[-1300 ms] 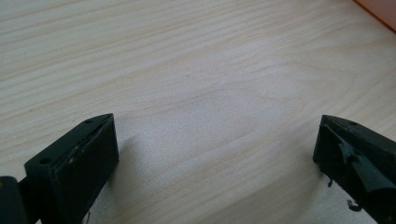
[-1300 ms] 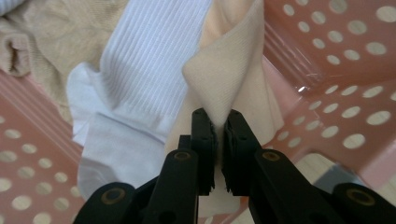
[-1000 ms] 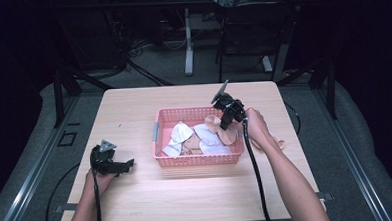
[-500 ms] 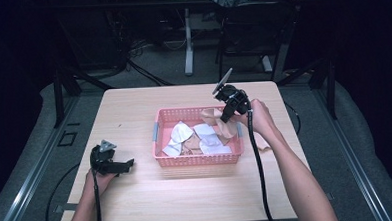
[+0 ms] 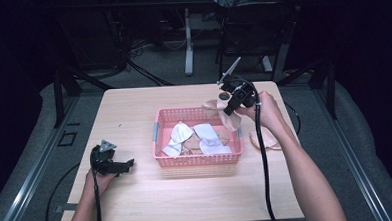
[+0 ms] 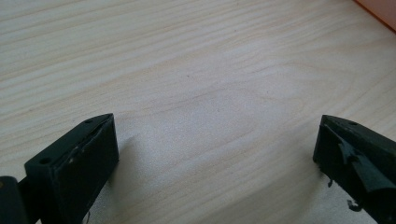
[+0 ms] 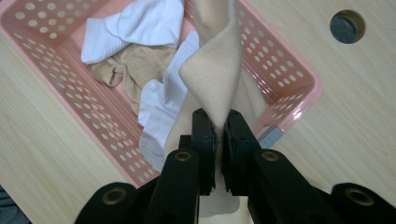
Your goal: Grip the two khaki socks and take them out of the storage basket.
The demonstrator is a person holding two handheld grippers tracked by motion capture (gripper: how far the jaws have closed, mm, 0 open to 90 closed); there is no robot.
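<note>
Work in hand: taking socks out of the pink perforated plastic basket at the middle of the pale wooden bench.
Right gripper: held above the basket's 2 o'clock corner, jaws pressed together on a fold of a beige ribbed fabric sock — the sock hangs from them, clear of the heap, over the basket's rim.
Left gripper: resting low on the bench at 9 o'clock from the basket, well apart from it; jaws spread wide with bare wood between them.
Done so far: one beige sock already lies on the bench just beside the basket at 3 o'clock, partly behind the right forearm — a judgement, it looks like an earlier removal.
Left to do: the lifted sock has yet to be set down, and the basket's heap remains.
Count, white: two white ribbed socks visible in the basket from the high view, possibly more folded under.
Count, beige: at least one more beige sock in the basket; the heap hides the exact number.
Count, other: one basket, two grippers, one round cable hole in the bench.
</note>
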